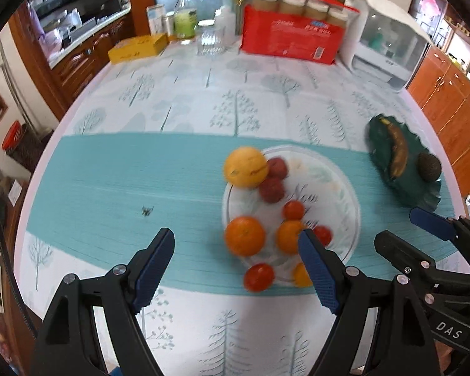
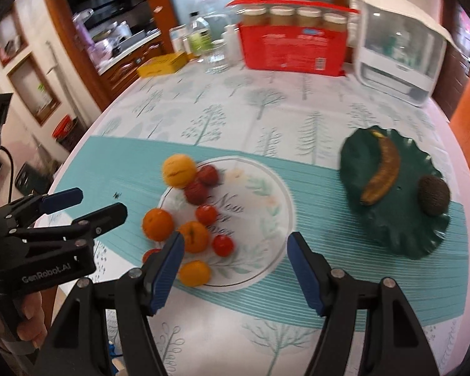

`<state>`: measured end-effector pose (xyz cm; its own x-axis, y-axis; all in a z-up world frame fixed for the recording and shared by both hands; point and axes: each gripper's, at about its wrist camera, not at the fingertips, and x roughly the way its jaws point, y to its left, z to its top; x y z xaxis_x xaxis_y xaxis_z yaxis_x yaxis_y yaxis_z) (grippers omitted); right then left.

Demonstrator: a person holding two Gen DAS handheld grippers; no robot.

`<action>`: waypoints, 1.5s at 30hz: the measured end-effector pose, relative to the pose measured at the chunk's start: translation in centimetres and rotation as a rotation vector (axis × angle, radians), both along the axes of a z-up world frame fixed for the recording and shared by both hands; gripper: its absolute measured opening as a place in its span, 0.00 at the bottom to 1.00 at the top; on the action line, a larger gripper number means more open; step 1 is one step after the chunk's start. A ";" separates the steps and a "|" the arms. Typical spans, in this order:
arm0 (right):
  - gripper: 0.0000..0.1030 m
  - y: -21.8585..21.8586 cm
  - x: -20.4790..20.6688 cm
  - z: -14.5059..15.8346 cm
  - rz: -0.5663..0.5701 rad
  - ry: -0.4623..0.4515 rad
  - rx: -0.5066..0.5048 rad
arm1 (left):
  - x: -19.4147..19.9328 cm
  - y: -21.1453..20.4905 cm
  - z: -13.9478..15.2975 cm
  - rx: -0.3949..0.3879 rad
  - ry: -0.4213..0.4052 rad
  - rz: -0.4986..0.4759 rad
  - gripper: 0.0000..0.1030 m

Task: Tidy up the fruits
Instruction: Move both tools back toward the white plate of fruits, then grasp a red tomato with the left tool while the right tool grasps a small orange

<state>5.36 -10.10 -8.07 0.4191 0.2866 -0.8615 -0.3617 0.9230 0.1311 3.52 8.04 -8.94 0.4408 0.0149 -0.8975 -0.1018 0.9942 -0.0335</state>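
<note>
A clear glass plate (image 1: 338,188) (image 2: 266,194) on the teal table runner holds several fruits along its left side: a yellow one (image 1: 246,166) (image 2: 179,170), oranges (image 1: 244,235) (image 2: 157,224), red fruits (image 1: 272,189) and tomatoes (image 2: 223,245). To the right a dark green wavy plate (image 1: 404,188) (image 2: 391,219) holds a brown banana (image 1: 398,150) (image 2: 381,172) and an avocado (image 1: 429,166) (image 2: 433,195). My left gripper (image 1: 236,246) is open and empty above the near left of the glass plate. My right gripper (image 2: 235,247) is open and empty over that plate's near edge.
At the table's far side stand a red box (image 1: 291,36) with jars, a white appliance (image 1: 388,47), a yellow box (image 1: 138,48), a glass jar (image 1: 209,40) and bottles. Wooden cabinets flank the round table.
</note>
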 end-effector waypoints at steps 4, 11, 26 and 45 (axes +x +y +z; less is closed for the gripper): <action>0.66 1.2 -0.5 -2.1 0.056 0.027 -0.015 | -0.7 1.1 -2.5 -0.020 0.044 0.000 0.78; 0.66 2.1 -1.1 -5.9 0.107 0.090 -0.026 | -1.1 1.6 -6.0 -0.031 0.124 -0.043 0.78; 0.55 4.2 -2.3 -9.4 0.204 0.091 -0.066 | -0.4 0.7 -8.9 -0.119 0.160 -0.113 0.77; 0.36 2.5 -1.6 -9.7 0.156 0.050 -0.082 | 0.9 -1.6 -10.3 -0.144 0.191 -0.159 0.46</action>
<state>3.77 -7.56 -17.81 0.3313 0.2733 -0.9031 -0.4968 0.8643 0.0793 4.46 6.46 -19.26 0.2503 -0.1745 -0.9523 0.0369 0.9846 -0.1708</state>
